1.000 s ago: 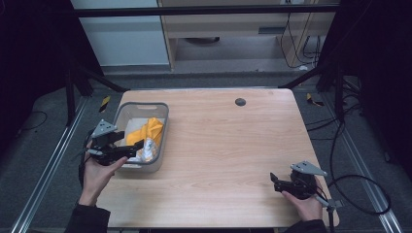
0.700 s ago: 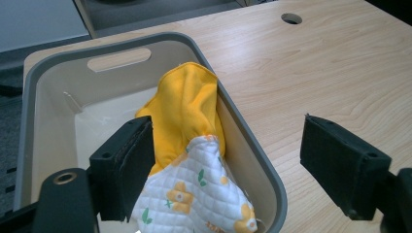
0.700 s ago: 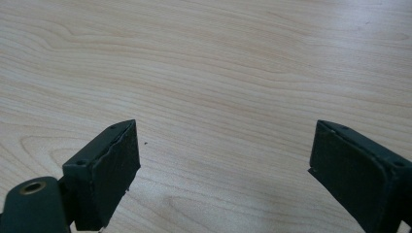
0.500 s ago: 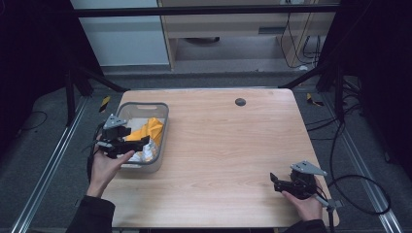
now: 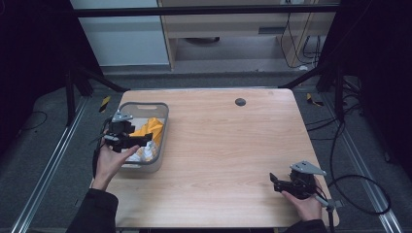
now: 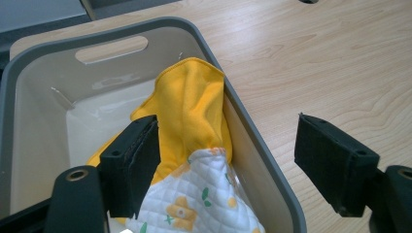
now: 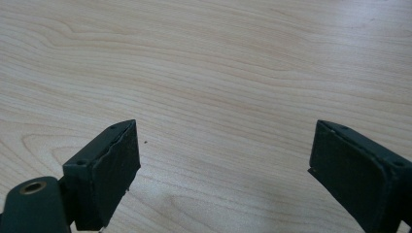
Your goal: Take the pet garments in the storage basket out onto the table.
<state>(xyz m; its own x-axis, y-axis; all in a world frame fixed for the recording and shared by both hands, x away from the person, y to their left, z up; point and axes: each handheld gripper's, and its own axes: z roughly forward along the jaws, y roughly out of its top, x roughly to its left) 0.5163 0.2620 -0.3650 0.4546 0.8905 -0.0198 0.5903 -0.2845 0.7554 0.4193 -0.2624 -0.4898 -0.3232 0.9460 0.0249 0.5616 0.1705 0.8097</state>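
Note:
A grey plastic bin (image 5: 161,119) (image 6: 265,145) stands at the table's left side. Inside it a yellow cloth (image 5: 151,128) (image 6: 194,107) leans against the right wall, and a white quilted cloth with yellow flowers (image 5: 145,151) (image 6: 204,204) lies in front of it. My left gripper (image 5: 144,140) (image 6: 228,170) hovers open over the bin; one jaw is inside above the cloths, the other outside past the right wall. My right gripper (image 5: 273,180) (image 7: 223,170) rests open low over bare wood near the table's front right corner, holding nothing.
A small dark round hole (image 5: 240,102) sits in the wooden table (image 5: 228,145) near the far edge. Metal frame rails and cables run along the floor on both sides. The bin's far wall has a handle slot (image 6: 111,48).
My left gripper has moved from the bin's left front corner forward and over the bin, now above the cloths. The right gripper has stayed still.

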